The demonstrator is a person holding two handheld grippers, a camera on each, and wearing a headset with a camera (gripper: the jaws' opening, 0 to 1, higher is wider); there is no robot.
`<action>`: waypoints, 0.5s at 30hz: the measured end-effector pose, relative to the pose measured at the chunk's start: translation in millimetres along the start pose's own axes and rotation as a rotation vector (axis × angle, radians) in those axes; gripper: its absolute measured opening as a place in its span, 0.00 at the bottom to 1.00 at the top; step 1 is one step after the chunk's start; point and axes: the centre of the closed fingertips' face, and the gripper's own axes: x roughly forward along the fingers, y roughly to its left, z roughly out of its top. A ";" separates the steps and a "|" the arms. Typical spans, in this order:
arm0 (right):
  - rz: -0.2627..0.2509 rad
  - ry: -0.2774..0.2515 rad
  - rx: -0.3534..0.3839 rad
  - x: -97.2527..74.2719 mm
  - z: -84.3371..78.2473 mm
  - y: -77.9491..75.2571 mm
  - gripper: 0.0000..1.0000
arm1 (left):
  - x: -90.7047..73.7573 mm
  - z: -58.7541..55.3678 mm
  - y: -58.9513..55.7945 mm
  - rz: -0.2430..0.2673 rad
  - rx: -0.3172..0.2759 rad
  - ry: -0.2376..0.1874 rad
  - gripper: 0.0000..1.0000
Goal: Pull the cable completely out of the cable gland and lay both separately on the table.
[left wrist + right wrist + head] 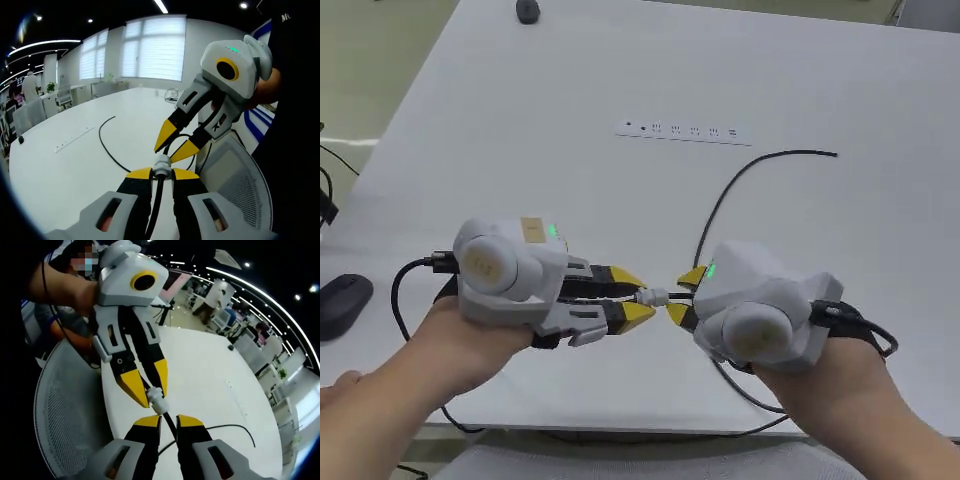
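The left claw (636, 297) is clamping the small white plastic cable gland (654, 296) and holding it over the near edge of the white table (550, 90). The right claw (680, 296) is gripping the thin black cable (720, 205) just beside the gland. The far part of the cable is lying on the table.
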 end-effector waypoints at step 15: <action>0.010 -0.019 0.084 0.9 -5.5 0.6 0.01 | 0.4 -3.4 -2.7 0.003 0.006 0.005 0.15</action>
